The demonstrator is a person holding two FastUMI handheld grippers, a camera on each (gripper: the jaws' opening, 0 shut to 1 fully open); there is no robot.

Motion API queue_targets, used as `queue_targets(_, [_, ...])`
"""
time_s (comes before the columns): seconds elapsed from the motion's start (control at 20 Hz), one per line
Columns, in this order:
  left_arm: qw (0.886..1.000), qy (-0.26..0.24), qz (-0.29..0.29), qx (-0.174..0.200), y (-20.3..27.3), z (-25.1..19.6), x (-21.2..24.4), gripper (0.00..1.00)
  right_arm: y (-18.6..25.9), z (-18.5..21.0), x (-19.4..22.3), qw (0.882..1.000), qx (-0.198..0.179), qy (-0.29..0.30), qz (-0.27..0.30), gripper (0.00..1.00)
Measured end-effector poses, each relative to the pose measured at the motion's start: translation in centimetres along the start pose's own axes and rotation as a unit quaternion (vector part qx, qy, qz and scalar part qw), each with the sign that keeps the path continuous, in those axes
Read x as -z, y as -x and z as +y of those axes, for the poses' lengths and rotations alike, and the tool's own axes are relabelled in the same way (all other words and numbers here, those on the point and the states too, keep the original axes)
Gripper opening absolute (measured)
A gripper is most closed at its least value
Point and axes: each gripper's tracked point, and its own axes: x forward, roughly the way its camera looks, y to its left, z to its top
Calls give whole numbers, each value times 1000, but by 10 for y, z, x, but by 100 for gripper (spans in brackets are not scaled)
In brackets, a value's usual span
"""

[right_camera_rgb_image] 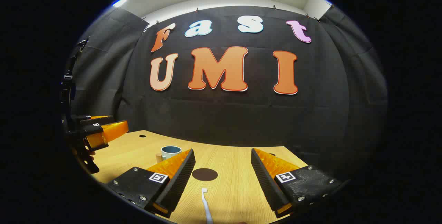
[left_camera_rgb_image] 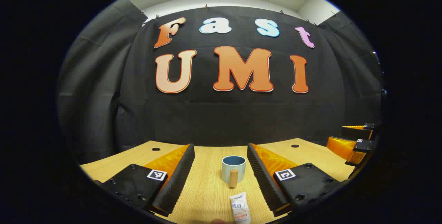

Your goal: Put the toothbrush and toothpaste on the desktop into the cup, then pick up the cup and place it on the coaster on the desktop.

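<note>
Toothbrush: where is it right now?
In the right gripper view, the toothbrush lies flat on the desk between the open right gripper's fingers, bristle end pointing toward the dark round coaster just beyond it.

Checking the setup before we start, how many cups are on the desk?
1: a cup with a wooden handle, standing ahead of the toothpaste on the desk, left of the coaster.

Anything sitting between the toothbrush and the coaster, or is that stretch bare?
Bare. In the right gripper view, only plain wooden desktop shows between the toothbrush head and the coaster just beyond it.
</note>
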Motion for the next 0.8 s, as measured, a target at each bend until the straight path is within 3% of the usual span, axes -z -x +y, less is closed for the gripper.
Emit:
queue_targets(0.55, [998,-26,47,19,-5,-14,10,98,2,-8,-7,999,-3,3,32,98])
queue_targets(0.8, [994,-43,92,45,-8,-26,21,98,1,-7,14,996,-11,13,93,98])
